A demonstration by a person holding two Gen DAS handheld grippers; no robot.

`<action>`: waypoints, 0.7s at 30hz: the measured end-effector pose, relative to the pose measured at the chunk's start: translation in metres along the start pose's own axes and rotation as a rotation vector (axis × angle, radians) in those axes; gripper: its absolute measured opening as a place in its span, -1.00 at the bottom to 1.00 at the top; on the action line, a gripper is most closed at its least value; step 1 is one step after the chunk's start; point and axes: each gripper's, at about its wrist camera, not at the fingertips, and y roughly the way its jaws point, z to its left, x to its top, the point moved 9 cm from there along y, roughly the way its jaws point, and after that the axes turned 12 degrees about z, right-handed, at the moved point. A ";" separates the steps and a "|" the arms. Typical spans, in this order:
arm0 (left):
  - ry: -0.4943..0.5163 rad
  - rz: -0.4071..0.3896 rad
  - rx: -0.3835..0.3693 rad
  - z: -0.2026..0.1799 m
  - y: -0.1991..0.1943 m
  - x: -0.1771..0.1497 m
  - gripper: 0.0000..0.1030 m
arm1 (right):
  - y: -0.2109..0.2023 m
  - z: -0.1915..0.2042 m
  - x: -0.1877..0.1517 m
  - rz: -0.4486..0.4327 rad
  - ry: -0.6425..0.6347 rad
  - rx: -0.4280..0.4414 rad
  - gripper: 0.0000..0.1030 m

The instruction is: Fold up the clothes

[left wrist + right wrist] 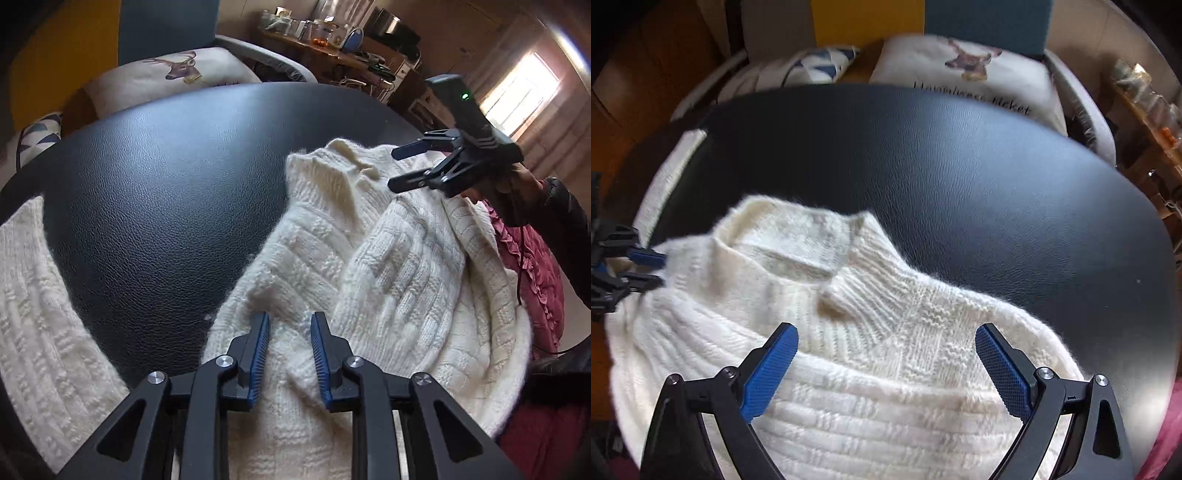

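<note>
A cream knit sweater (388,258) (886,406) lies rumpled on a black leather-look table (166,184) (997,184), its ribbed collar (798,254) toward the table's middle. My left gripper (289,321) (661,270) is narrowed on a raised fold of the knit at the sweater's side. My right gripper (886,339) (395,168), held by a hand, hovers open just above the shoulder near the collar, with nothing between its fingers. Another stretch of the same knit (37,295) drapes over the table's left edge.
A deer-print cushion (177,70) (971,62) and a triangle-patterned cushion (820,62) sit on a chair beyond the table. A red ruffled garment (535,266) lies at the right edge. A cluttered shelf (325,33) stands behind. Bare table spreads beyond the collar.
</note>
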 end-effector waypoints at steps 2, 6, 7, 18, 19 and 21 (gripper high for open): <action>-0.005 -0.022 -0.018 -0.002 -0.001 -0.002 -0.99 | 0.010 0.001 -0.002 0.007 -0.012 -0.015 0.91; -0.048 -0.110 0.010 0.002 -0.014 -0.006 -1.00 | 0.015 0.001 -0.002 -0.019 0.004 -0.008 -0.43; -0.062 -0.149 0.013 0.005 -0.024 -0.005 -1.00 | 0.011 -0.001 -0.001 -0.030 0.029 0.010 -0.77; -0.147 -0.314 0.144 0.045 -0.099 0.008 -1.00 | -0.004 0.006 0.031 -0.127 0.096 -0.035 -0.80; -0.151 -0.284 0.118 0.046 -0.094 0.009 -1.00 | -0.004 0.005 0.034 -0.137 0.110 -0.039 -0.80; -0.147 -0.225 0.082 0.046 -0.083 0.007 -0.97 | -0.007 0.001 0.040 -0.152 0.133 -0.044 -0.80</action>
